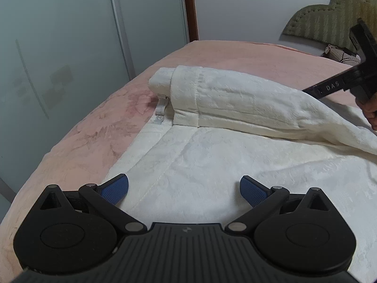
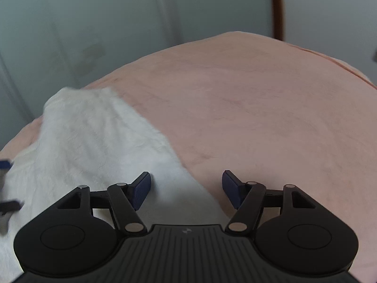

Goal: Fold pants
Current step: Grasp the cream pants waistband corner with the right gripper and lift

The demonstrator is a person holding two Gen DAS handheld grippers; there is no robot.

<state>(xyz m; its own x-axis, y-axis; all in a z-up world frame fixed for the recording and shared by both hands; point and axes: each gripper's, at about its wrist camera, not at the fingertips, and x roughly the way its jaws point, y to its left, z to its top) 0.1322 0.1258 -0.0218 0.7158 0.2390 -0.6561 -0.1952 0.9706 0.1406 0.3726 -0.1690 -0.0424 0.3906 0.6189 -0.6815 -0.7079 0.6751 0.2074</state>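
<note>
White fleece pants [image 1: 212, 146] lie spread on a pink bed cover [image 1: 89, 141]. One thick layer [image 1: 235, 99] is folded over along the far side, and a small label [image 1: 161, 110] sticks out at its left end. My left gripper [image 1: 183, 189] hovers open over the near part of the pants, with nothing between its blue pads [image 1: 115, 188]. At the right edge of the left wrist view, a hand [image 1: 371, 113] holds the right gripper's black body [image 1: 353, 80] against the folded layer. In the right wrist view, my right gripper [image 2: 186, 186] stands open over the pants' edge [image 2: 94, 141], its pads clear of the cloth.
The pink bed cover [image 2: 259, 118] stretches far to the right of the pants. Frosted wardrobe doors [image 1: 70, 47] stand beyond the bed's left edge. A padded olive headboard [image 1: 329, 18] and a small cushion [image 1: 339, 54] are at the far right. A brown door frame [image 1: 190, 7] rises behind.
</note>
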